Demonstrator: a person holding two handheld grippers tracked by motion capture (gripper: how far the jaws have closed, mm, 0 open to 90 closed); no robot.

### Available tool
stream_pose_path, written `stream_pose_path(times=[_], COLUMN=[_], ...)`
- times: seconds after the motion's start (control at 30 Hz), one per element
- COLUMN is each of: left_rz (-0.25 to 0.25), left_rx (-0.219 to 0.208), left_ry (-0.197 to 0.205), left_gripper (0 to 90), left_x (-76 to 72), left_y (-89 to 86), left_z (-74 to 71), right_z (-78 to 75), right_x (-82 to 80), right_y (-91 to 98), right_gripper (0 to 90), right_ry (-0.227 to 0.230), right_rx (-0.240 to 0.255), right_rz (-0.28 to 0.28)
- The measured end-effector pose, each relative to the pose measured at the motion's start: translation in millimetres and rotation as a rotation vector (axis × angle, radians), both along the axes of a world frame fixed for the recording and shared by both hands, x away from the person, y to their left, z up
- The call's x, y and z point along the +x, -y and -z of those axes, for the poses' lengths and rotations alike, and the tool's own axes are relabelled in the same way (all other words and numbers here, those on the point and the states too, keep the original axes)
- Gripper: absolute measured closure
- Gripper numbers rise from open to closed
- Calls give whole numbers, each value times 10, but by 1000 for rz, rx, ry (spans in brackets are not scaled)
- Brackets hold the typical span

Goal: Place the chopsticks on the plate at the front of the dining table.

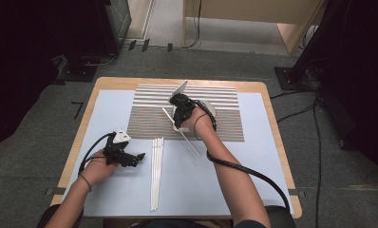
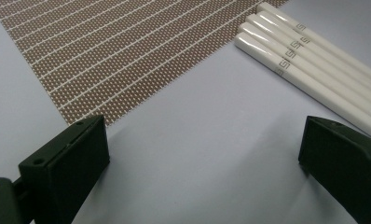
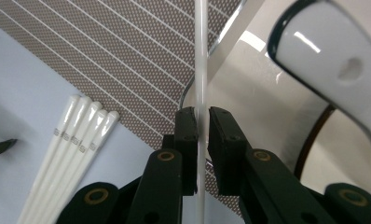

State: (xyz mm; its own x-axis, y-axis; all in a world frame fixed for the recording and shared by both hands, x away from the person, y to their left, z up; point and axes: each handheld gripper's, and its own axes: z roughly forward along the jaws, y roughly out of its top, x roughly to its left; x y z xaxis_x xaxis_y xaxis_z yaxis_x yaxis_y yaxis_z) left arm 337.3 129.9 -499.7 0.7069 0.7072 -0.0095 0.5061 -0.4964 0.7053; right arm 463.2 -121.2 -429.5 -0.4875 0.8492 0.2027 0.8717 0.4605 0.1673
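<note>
Over the striped mat near the far edge of the table, the right gripper has its two black jaws closed on a single slim white chopstick. In the right gripper view the stick runs straight up between the pads, which sit close against it on both sides. From the high view the same chopstick slants out from under the hand towards the near right of the table, its lower end over the pale blue table cover. Just beside the right gripper, on the mat, stands a white ceramic bowl, and a white glossy spoon-shaped piece with a small hole lies across its rim, close to the camera; a dark brown rim line shows on the bowl's right side.

Near the table's left edge, the left gripper rests low over the blue cover with its jaws spread wide and nothing between them; the left gripper view shows bare cover in the gap.

Between the two grippers, a row of white chopsticks lies side by side, running from the mat's near edge towards the near edge of the table. Each has a small grey square pattern near its thick end. The brown woven placemat with thin white stripes covers the far middle of the table.
</note>
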Motion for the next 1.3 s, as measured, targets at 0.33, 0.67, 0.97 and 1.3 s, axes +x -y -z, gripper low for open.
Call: stream_pose_path(times=[0.33,0.67,0.97,1.3], left_rz=[-1,1,2,1], left_rx=[-1,2,4,3], left_ry=[0,0,0,0], left_gripper=[10,10,10,10], left_x=[0,1,1,1], left_y=[1,-1,-2,-1], left_z=[0,-1,-1,-1], right_z=[-59,67,109,110], right_x=[-50,-31,-57,-66], right_y=[-92,-116,-136,-138], right_gripper=[811,762,663,642], right_ry=[11,-3,-1,-13], right_rx=[36,35,13,15], right_rz=[-31,-26,-34,-42])
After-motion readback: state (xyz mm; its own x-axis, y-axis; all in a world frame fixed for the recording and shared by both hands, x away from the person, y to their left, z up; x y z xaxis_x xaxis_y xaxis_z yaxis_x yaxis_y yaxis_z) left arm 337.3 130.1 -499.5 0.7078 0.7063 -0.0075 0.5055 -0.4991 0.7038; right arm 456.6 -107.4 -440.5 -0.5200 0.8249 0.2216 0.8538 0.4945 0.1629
